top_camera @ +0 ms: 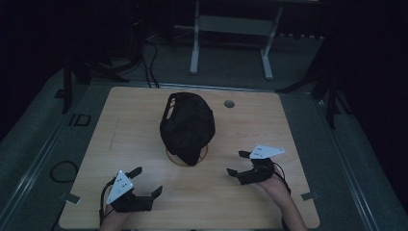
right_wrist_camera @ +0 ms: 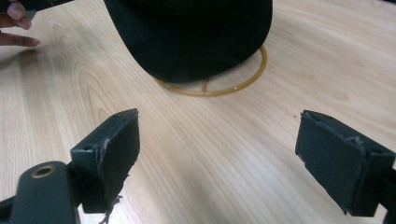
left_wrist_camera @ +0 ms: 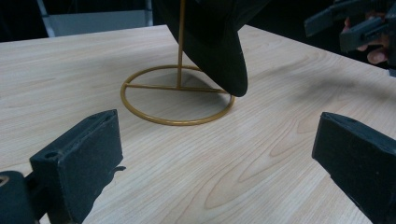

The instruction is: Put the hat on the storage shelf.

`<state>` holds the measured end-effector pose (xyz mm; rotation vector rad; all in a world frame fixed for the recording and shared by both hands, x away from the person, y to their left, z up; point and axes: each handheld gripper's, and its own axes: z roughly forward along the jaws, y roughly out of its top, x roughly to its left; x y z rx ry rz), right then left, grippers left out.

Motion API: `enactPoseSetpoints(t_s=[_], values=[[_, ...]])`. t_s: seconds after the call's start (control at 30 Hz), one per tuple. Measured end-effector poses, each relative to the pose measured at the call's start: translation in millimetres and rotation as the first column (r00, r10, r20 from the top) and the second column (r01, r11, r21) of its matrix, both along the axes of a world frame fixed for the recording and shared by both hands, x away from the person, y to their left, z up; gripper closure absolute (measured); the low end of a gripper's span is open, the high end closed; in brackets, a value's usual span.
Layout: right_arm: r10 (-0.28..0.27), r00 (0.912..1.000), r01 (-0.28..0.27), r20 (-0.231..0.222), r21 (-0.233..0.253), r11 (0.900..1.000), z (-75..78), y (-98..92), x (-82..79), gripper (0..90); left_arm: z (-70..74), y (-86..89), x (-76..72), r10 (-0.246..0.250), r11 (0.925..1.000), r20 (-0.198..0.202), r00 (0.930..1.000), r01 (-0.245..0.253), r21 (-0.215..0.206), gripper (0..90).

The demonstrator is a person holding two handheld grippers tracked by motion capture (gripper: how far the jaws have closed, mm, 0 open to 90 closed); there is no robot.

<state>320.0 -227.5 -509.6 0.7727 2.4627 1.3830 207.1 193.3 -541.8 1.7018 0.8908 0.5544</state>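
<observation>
A black cap point(top_camera: 186, 126) hangs on a gold wire stand point(top_camera: 171, 157) in the middle of the wooden table point(top_camera: 269, 125). The stand's ring base point(left_wrist_camera: 140, 112) and thin post lie on the wood, with the cap's brim point(left_wrist_camera: 224, 60) dipping over the ring. In the right gripper view the cap point(right_wrist_camera: 191, 32) covers most of the ring point(right_wrist_camera: 243, 81). My left gripper point(top_camera: 146, 182) sits near the front left edge, open and empty. My right gripper point(top_camera: 237, 163) rests at the front right, open and empty, pointing toward the cap.
A round grommet hole point(top_camera: 229, 103) sits at the back right of the table. Small metal brackets point(top_camera: 309, 196) stick out at the front corners. A white desk frame point(top_camera: 231, 29) and cables point(top_camera: 62, 171) lie on the dark floor beyond.
</observation>
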Motion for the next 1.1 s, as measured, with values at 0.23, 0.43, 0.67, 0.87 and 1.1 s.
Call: enactPoseSetpoints(t_s=[0.23, 0.43, 0.67, 0.87, 1.1], values=[[0.0, 1.0, 0.0, -0.007, -0.019, 1.0, -15.7, -8.3, -6.4, 13.7, 0.3, -1.5, -0.9, 0.0, 1.0, 0.007, 1.0, 0.0, 0.004, 2.2], [0.007, 0.9996, -0.008, -0.027, -0.012, 1.0, -23.7, -15.2, -13.1, 13.7, -0.6, 0.0, 0.0, 0.002, 1.0, 0.0, 1.0, -0.002, -0.002, 2.2], [0.03, 0.9991, -0.031, -0.03, -0.027, 0.999, -31.3, -21.9, -24.1, 13.7, -1.1, -0.5, -0.1, -0.002, 1.0, -0.001, 1.0, 0.002, 0.004, 2.2], [0.017, 0.9994, -0.018, -0.031, -0.032, 0.999, -34.3, -31.0, -30.1, 13.7, -1.3, 0.1, -0.2, 0.0, 1.0, -0.003, 1.0, 0.0, 0.004, 2.2], [-0.005, 0.9997, 0.004, -0.022, -0.049, 0.999, -39.8, -41.2, -35.9, 13.8, -2.5, -1.5, 0.0, -0.012, 0.9999, -0.002, 0.9999, 0.012, 0.008, 2.2]])
